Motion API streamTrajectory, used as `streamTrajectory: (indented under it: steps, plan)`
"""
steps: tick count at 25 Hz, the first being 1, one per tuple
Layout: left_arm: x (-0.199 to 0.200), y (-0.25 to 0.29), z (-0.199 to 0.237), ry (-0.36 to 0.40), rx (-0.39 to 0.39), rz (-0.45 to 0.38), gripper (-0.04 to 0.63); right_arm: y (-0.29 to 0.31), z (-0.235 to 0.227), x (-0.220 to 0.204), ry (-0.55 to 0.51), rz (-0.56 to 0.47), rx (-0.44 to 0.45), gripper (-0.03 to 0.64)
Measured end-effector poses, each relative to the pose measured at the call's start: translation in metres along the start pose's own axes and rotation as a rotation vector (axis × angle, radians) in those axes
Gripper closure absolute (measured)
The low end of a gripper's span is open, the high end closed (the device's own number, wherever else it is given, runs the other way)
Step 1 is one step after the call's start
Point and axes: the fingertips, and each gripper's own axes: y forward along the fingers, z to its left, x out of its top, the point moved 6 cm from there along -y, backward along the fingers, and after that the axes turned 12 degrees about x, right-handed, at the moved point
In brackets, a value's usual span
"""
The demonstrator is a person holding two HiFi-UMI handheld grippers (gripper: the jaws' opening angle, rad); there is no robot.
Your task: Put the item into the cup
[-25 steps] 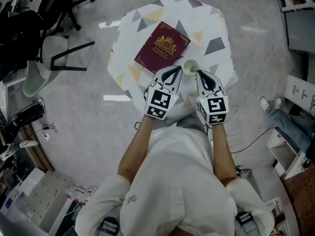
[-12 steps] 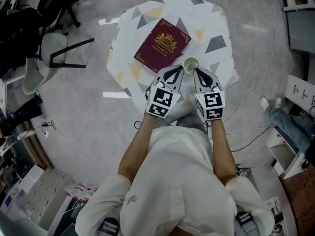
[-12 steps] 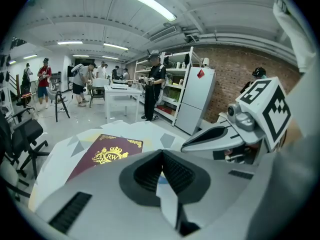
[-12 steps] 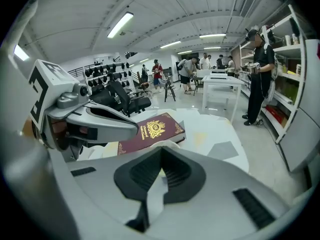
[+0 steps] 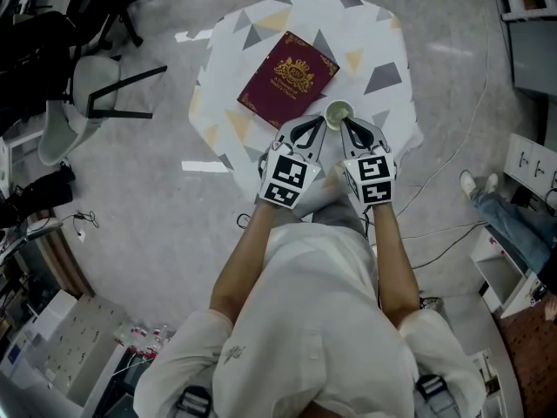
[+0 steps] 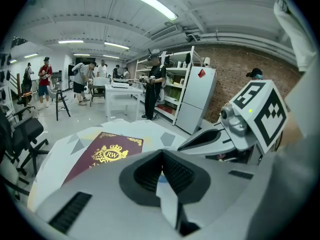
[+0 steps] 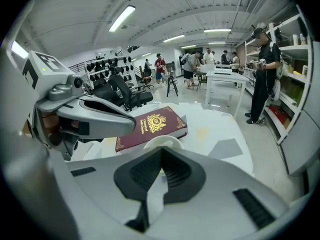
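The cup [image 5: 338, 111] stands just beside the book [image 5: 288, 78] on the table [image 5: 374, 42]. At the cup's near side, the 2 tongs, left gripper [image 5: 312, 125] and right gripper [image 5: 349, 126], have jaws pressed together; no held item is discernible.

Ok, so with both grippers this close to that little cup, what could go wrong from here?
1. The white cup stands between the tips of the left gripper and right gripper. A small sideways move could tip it or shove it against the maroon book.
2. The grippers sit close together and might bump each other.
3. Both sets of fingers look shut with no item clearly visible between them, so a drop may deliver nothing.
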Motion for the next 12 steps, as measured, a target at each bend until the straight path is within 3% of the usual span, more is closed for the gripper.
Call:
streamTrajectory:
  steps: [12]
  plan:
    - [-0.0012,-0.0014,0.0027,-0.001,0.002,0.003,0.581,0.008,-0.0015,-0.0032,0.006,0.05,0.006,0.611]
